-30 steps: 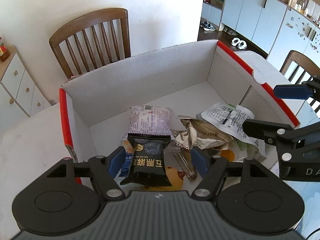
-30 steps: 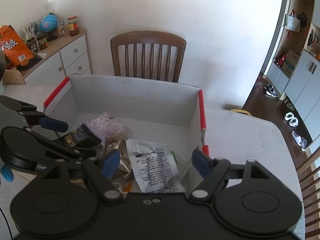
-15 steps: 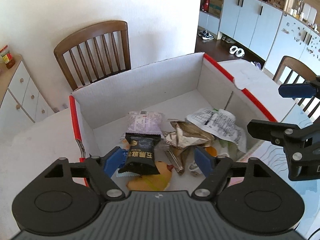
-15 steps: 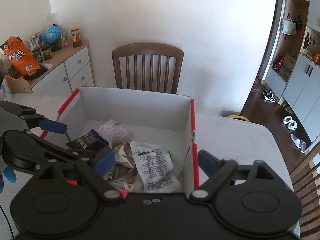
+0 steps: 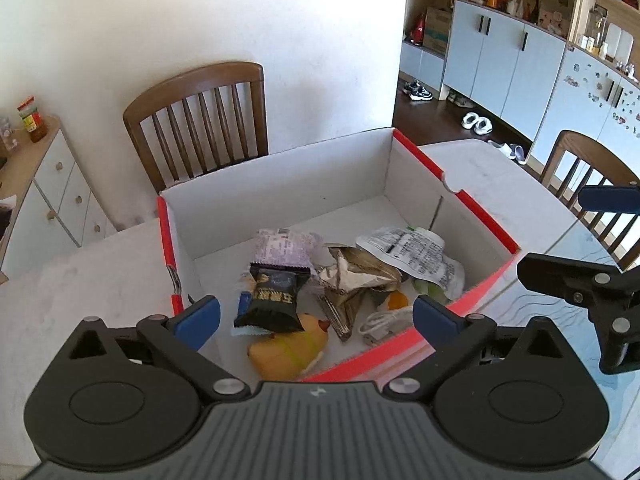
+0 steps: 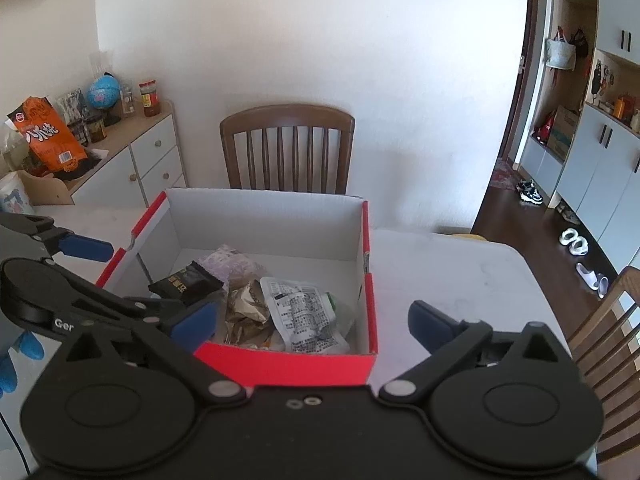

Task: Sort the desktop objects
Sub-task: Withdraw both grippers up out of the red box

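Red-edged box [image 5: 472, 208]: on table, holds all sorted items. Printed white pouch [image 5: 424, 256]: inside, right. Black snack packet [image 5: 274, 300]: inside, left. Left gripper [image 5: 316, 316], right gripper [image 6: 312, 320]: above near wall, jaws opening, empty. Risk: a jaw snagging the near wall, shifting the box.

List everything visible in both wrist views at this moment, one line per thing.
cardboard box: 1, red outside, white inside, on table
black snack packet: 1, black, in box
purple snack packet: 1, pale purple, behind black one
crumpled wrapper: 1, gold, box middle
printed pouch: 1, white, box right
yellow duck toy: 1, near wall
white cable: 1, near wall
wooden chair: 1, brown, behind box
table: 1, white
left hand-held gripper: opening, empty
right hand-held gripper: opening, empty
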A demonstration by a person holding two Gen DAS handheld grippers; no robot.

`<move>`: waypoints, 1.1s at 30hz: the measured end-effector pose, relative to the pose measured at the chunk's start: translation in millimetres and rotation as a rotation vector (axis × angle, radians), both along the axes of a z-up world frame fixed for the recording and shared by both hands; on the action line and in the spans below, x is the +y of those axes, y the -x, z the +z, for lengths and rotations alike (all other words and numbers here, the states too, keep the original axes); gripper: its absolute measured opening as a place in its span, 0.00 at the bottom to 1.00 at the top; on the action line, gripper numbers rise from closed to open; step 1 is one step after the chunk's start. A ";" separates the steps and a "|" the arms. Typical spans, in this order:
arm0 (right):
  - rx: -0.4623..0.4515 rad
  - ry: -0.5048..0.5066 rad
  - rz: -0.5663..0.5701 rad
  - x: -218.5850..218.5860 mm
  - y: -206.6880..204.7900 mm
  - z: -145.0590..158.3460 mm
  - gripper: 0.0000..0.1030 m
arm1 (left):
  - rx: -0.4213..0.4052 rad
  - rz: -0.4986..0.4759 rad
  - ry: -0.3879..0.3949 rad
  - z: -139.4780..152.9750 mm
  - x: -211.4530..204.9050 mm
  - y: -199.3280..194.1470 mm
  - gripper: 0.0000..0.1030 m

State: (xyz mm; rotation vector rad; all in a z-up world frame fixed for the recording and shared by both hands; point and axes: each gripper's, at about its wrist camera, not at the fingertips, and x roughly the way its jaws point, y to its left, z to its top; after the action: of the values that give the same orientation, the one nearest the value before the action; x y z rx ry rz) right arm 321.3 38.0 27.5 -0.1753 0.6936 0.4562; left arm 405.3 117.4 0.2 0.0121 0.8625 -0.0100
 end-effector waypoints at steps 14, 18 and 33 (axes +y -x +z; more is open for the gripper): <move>-0.066 -0.011 0.026 -21.6 47.3 13.6 1.00 | -0.038 0.007 -0.022 14.9 -17.0 44.8 1.00; -0.077 -0.016 0.038 -27.7 60.5 16.1 1.00 | -0.045 0.007 -0.024 18.0 -22.8 59.6 1.00; -0.101 0.001 0.079 -43.4 114.9 3.1 1.00 | -0.055 0.038 -0.001 10.5 -36.5 122.9 1.00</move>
State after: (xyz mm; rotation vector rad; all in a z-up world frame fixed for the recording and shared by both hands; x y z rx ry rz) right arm 206.4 -5.3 30.6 -0.2260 0.5892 0.5195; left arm 282.4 80.8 10.7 -0.0029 0.8074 0.0269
